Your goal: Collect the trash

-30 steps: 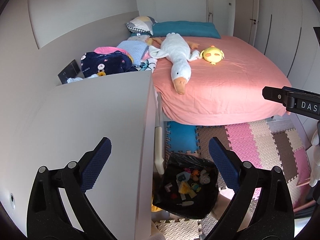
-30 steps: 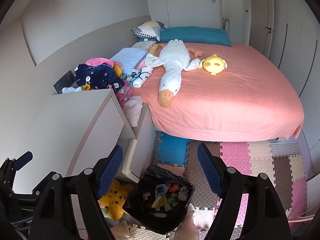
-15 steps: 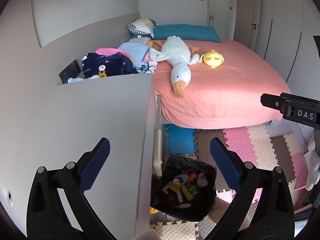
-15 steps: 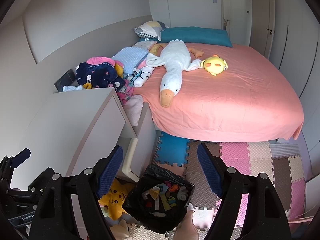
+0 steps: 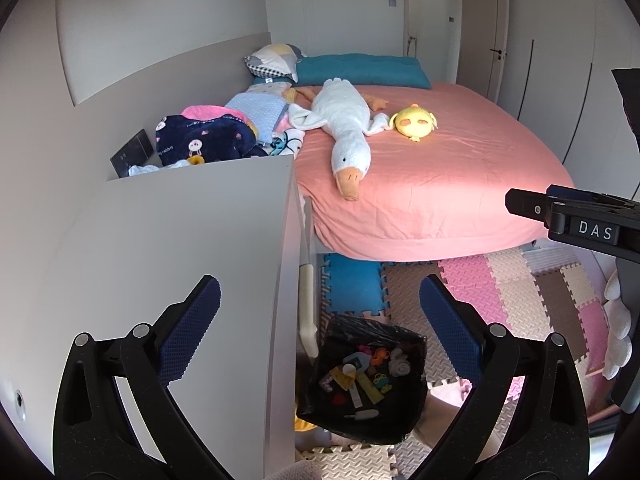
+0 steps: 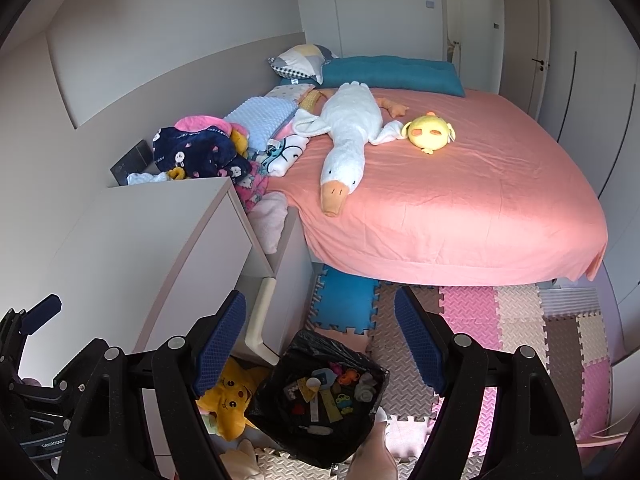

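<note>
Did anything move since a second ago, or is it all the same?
Almost nothing. Both cameras drifted slightly, so the trash bin sits a bit differently in view. The left gripper and right gripper stay open and empty. The goose plush hasn't moved.

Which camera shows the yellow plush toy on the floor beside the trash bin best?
The right wrist view: the yellow plush toy lies fully visible left of the trash bin. The left wrist view shows only a yellow sliver beside the bin.

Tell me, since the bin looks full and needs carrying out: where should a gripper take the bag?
Probably the bag's near rim, pinched from above. The liner stands open-mouthed on the floor mat, its crinkled black edge folded over the top, thin enough for the right gripper, now open above it. Bin wall beneath is hidden.
</note>
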